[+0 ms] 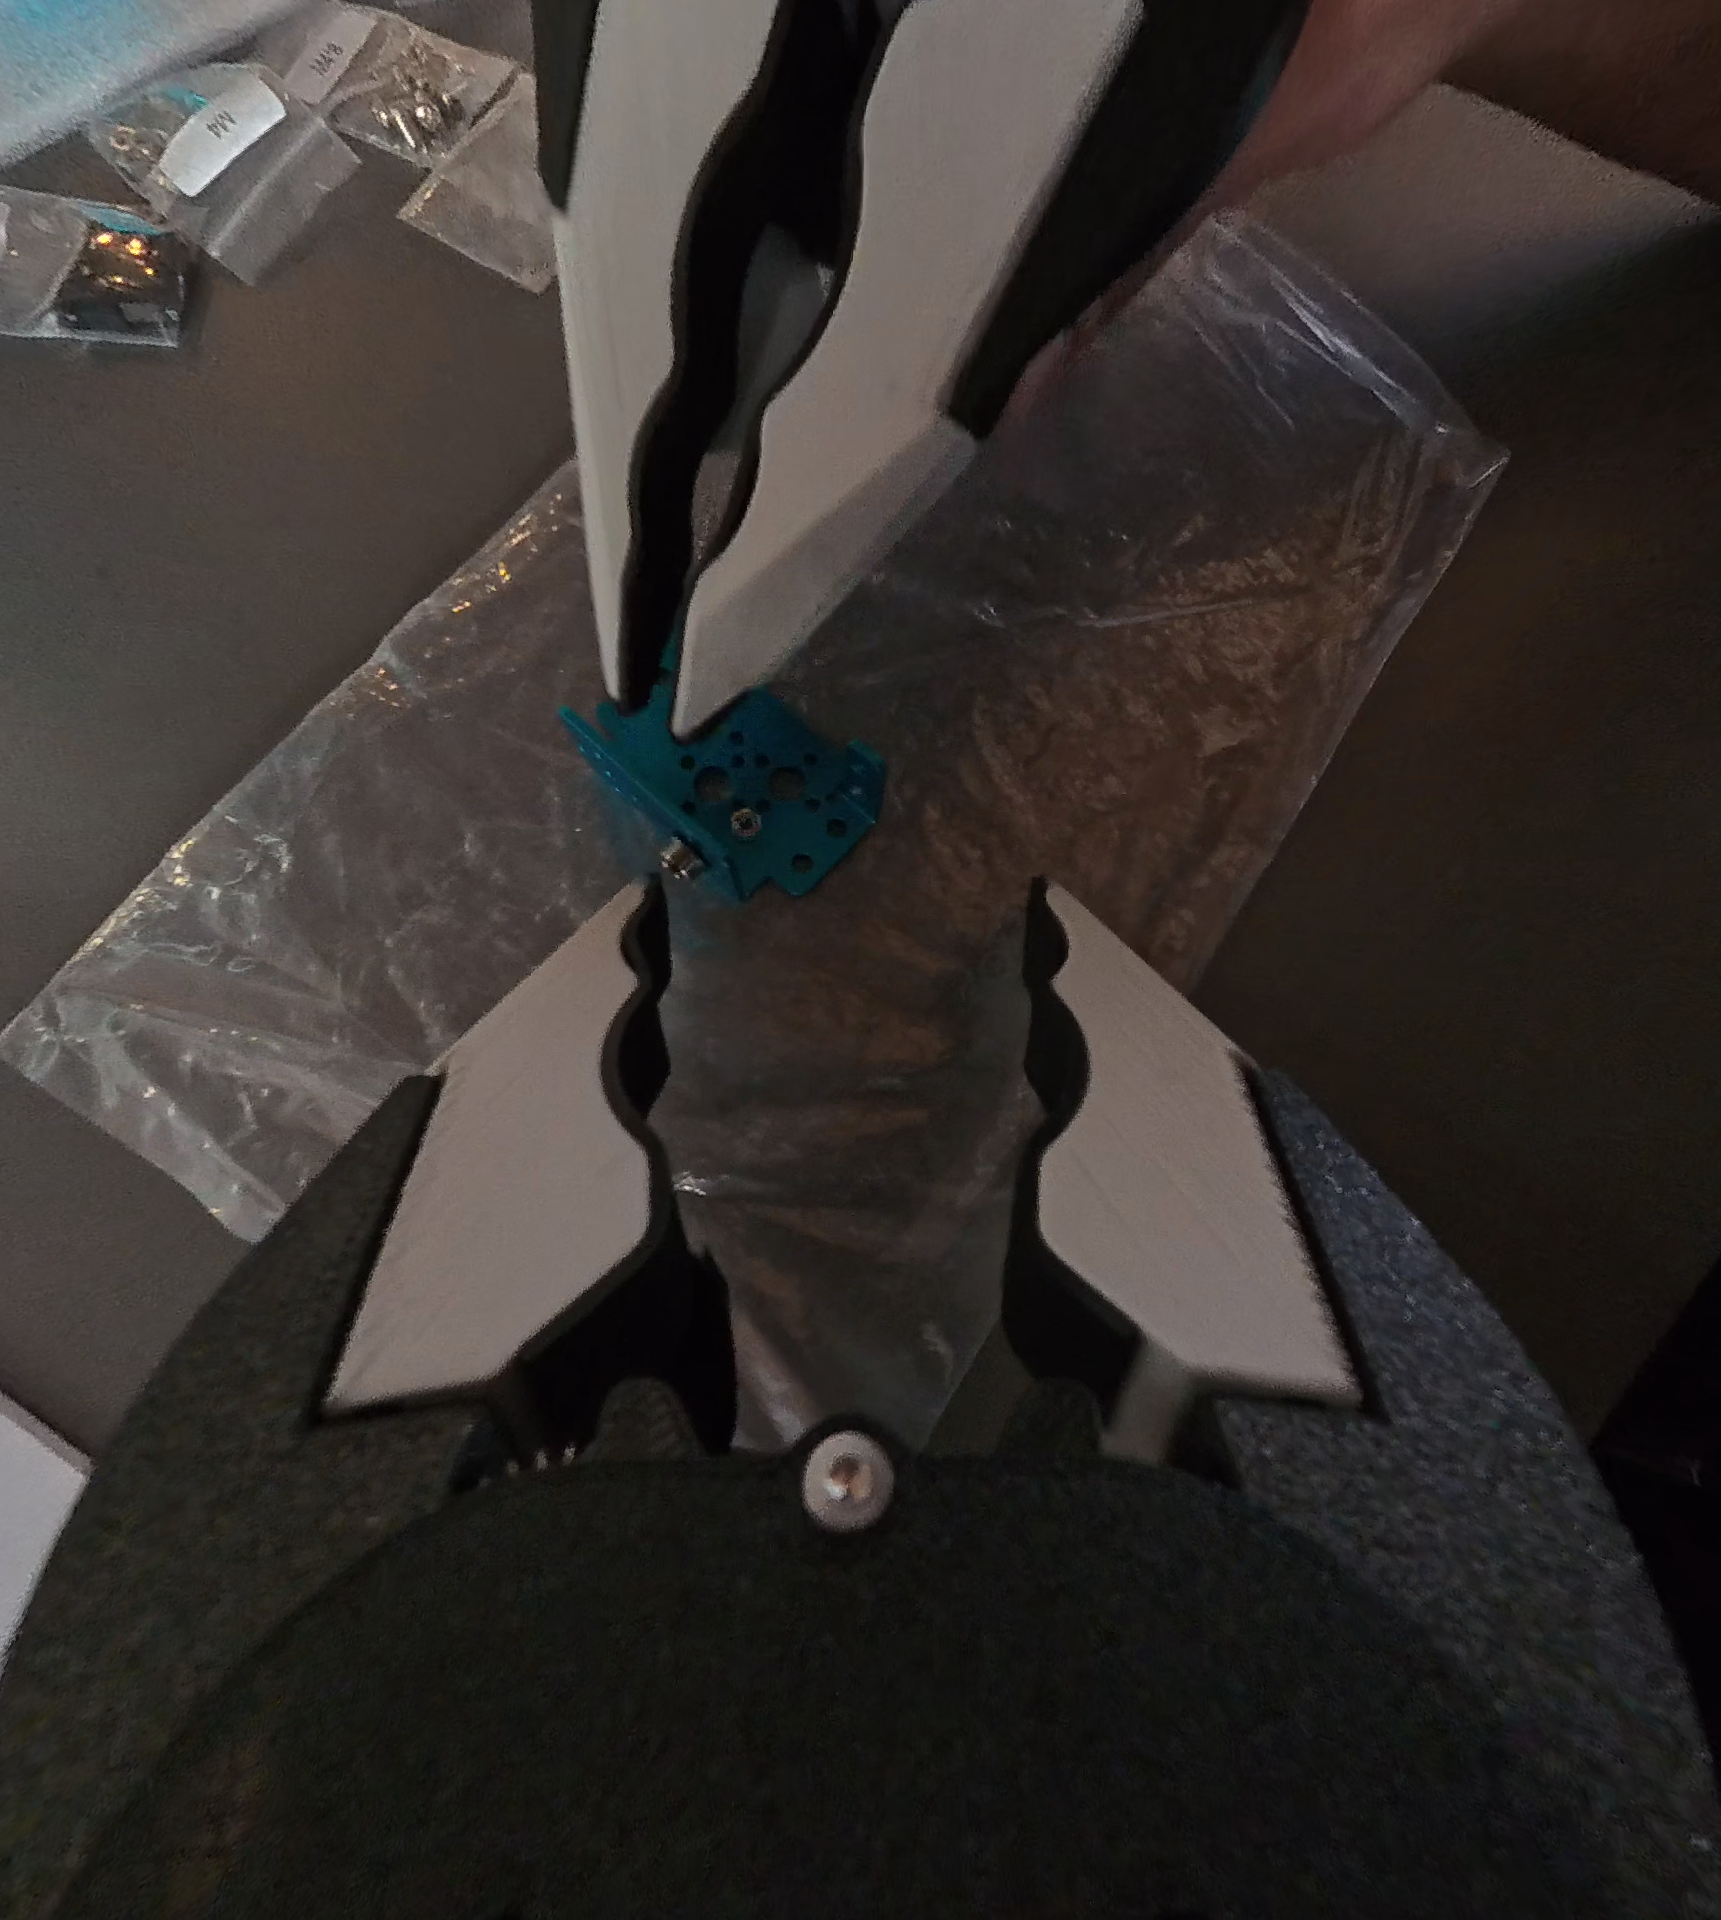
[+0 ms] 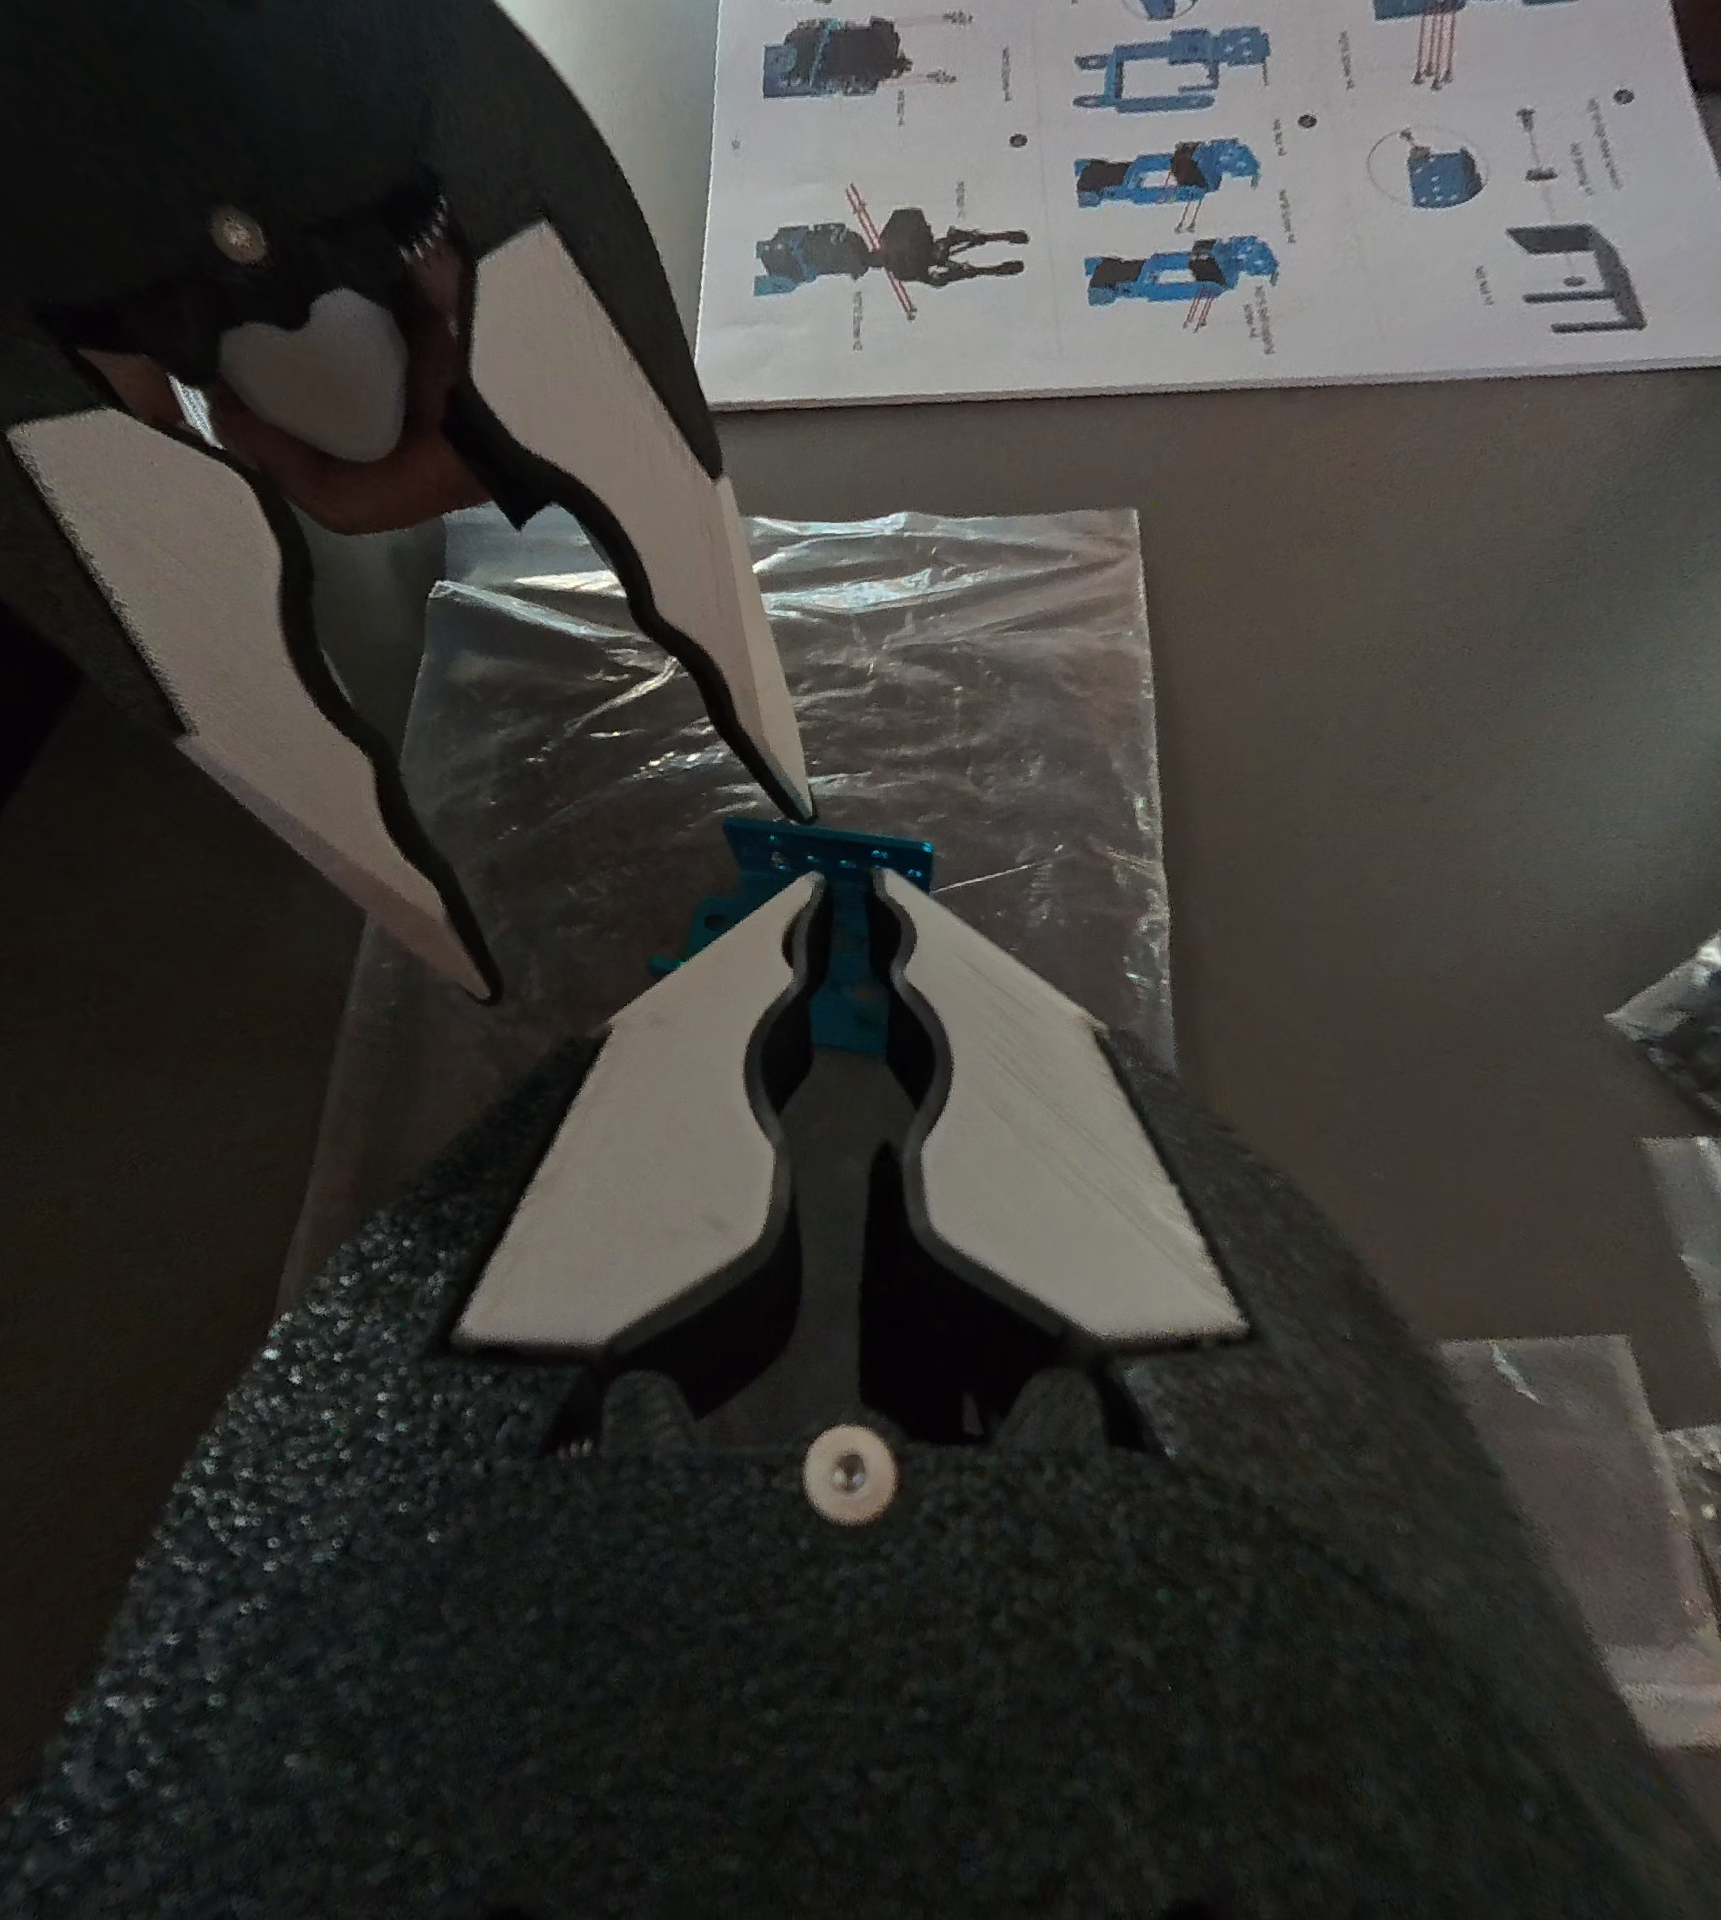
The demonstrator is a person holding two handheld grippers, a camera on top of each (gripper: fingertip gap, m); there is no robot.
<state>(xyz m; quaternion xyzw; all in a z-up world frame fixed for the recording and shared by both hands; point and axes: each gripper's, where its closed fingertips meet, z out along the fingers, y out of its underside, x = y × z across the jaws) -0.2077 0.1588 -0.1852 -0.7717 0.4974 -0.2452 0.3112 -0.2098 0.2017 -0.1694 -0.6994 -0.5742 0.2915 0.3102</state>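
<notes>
While both tools meet over the clear plastic bag (image 2: 939, 675), we record one grasp only.
Right hand-held gripper (image 2: 848, 878) is clenched on the blue perforated bracket (image 1: 773, 795), held above the bag; left hand-held gripper (image 1: 840, 894) is released, just beside the bracket. Beyond the bag: instruction sheet (image 2: 1251, 187); small hardware bags (image 1: 160, 187) on the worktop (image 1: 212, 468).
</notes>
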